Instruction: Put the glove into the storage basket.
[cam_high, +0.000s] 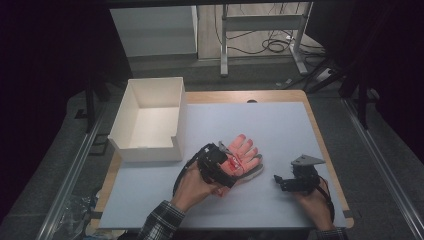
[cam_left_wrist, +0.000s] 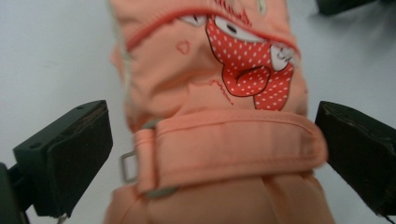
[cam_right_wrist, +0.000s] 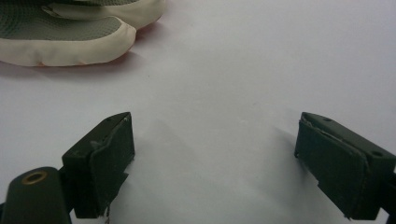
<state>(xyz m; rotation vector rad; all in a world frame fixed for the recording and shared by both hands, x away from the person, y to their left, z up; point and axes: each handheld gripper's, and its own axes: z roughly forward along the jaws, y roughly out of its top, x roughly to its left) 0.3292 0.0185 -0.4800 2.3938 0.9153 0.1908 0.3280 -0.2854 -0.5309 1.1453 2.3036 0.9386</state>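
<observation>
An orange glove (cam_high: 243, 150) with a red dotted cartoon patch lies on the white mat, fingers pointing away from me. A second glove (cam_high: 254, 170) lies under it, grey palm and cream edge showing, also seen as the grey glove (cam_right_wrist: 65, 32) in the right gripper view. My left gripper (cam_high: 226, 167) hovers over the orange glove's cuff, open, its jaws standing on either side of the wrist strap (cam_left_wrist: 224, 144) without touching. My right gripper (cam_high: 280, 182) rests low at the right of the gloves, open, with bare mat between its jaws.
A white open box (cam_high: 150, 120) with a cut-down front wall stands at the mat's left rear. The mat (cam_high: 280, 125) covers a wooden table. Cables and metal table legs lie on the floor beyond the far edge.
</observation>
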